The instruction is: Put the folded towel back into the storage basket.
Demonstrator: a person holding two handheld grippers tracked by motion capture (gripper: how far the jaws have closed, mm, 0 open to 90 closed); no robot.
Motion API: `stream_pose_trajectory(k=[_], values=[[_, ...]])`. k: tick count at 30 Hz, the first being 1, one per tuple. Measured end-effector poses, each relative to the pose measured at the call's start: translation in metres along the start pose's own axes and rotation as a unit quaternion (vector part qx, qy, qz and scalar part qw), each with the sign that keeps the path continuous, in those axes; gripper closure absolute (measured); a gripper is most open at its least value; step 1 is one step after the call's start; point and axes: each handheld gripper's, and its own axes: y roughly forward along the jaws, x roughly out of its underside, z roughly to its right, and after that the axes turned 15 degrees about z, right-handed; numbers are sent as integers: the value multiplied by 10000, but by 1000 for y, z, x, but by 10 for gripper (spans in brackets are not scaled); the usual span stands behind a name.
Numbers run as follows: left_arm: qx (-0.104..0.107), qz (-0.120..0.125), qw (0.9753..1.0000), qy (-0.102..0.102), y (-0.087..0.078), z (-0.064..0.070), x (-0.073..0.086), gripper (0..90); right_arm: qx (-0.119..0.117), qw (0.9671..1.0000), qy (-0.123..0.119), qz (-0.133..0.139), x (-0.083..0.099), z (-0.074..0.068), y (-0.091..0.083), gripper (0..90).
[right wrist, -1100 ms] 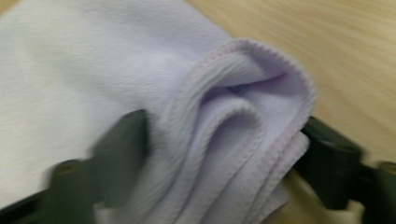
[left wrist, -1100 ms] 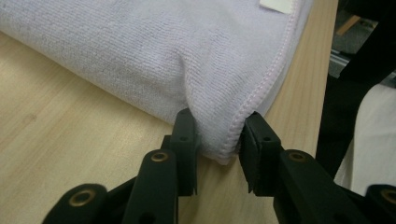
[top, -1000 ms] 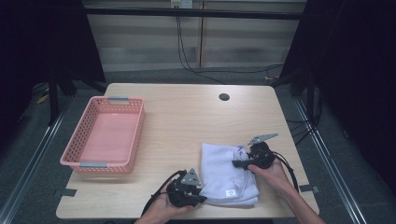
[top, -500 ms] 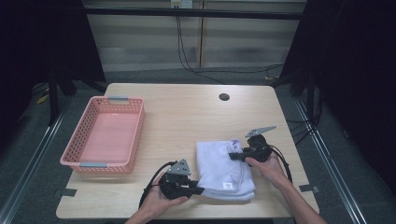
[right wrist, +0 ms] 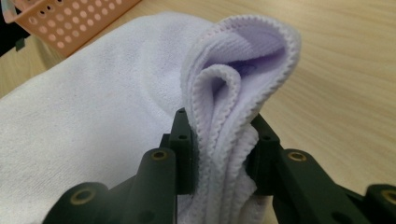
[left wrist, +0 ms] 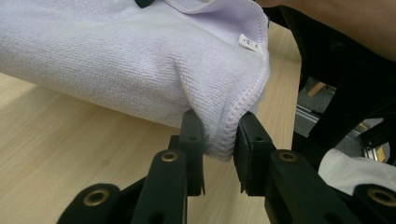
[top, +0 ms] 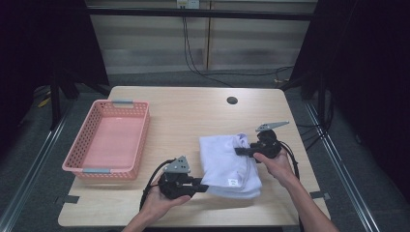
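A folded pale lilac towel (top: 226, 162) lies on the wooden table (top: 193, 121), right of centre and near the front. My left gripper (top: 203, 187) is shut on the towel's near left corner (left wrist: 219, 140), its jaws pinching the stitched hem. My right gripper (top: 240, 151) is shut on the bunched far right edge of the towel (right wrist: 224, 121), where several folded layers stand between the jaws. A small white label (left wrist: 249, 43) shows on the towel's top side. Both held corners are raised slightly off the table.
A pink plastic basket (top: 109, 140) stands with nothing in it at the table's left side. A dark round hole (top: 232, 100) sits in the tabletop at the back. Black cables trail from both grippers. The table's front edge runs close below my hands.
Both grippers have moved left and slightly away from the front edge, and the towel held between them has shifted leftward across the table.
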Motion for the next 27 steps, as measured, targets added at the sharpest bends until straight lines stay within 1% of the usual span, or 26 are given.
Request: stream_pose_trajectory(k=[3, 6, 8, 10, 12, 14, 15, 17, 20, 21, 23, 26, 27], values=[[-11, 51, 10000, 0, 0, -2, -5, 748, -1, 10000, 9, 39, -5, 2, -2, 690], [-20, 167, 9999, 13, 0, -3, -11, 748, -29, 9999, 20, 119, -10, 5, -4, 690], [-8, 208, 9998, 40, -1, -3, -16, 747, -32, 9999, 26, 160, -14, 5, -6, 690], [-29, 294, 9995, 74, -2, -3, -22, 747, -36, 9998, 21, 215, -19, 6, -8, 690], [-54, 329, 9994, 119, -3, -4, -27, 747, -23, 9997, 17, 258, -24, 7, -10, 690], [-71, 409, 9991, 88, -3, -5, -31, 748, -4, 9995, 0, 307, -29, 7, -13, 690], [-61, 417, 9991, 89, -4, -5, -33, 748, 9, 9994, -13, 337, -32, 6, -14, 690], [-109, 399, 9991, 121, -4, -5, -36, 746, 28, 9993, -60, 362, -38, 5, -16, 689], [-128, 461, 9988, 115, -4, -6, -43, 745, 55, 9990, -126, 415, -47, 5, -18, 689], [-140, 475, 9987, 102, -5, -7, -45, 745, 75, 9989, -127, 441, -50, 5, -18, 689], [-199, 463, 9986, 159, -5, -7, -49, 746, 92, 9987, -124, 476, -55, 5, -19, 689], [-249, 528, 9981, 209, -10, -9, -55, 744, 82, 9985, -124, 536, -62, 6, -19, 689], [-258, 556, 9979, 193, -12, -10, -57, 743, 80, 9984, -112, 554, -65, 5, -19, 689]])
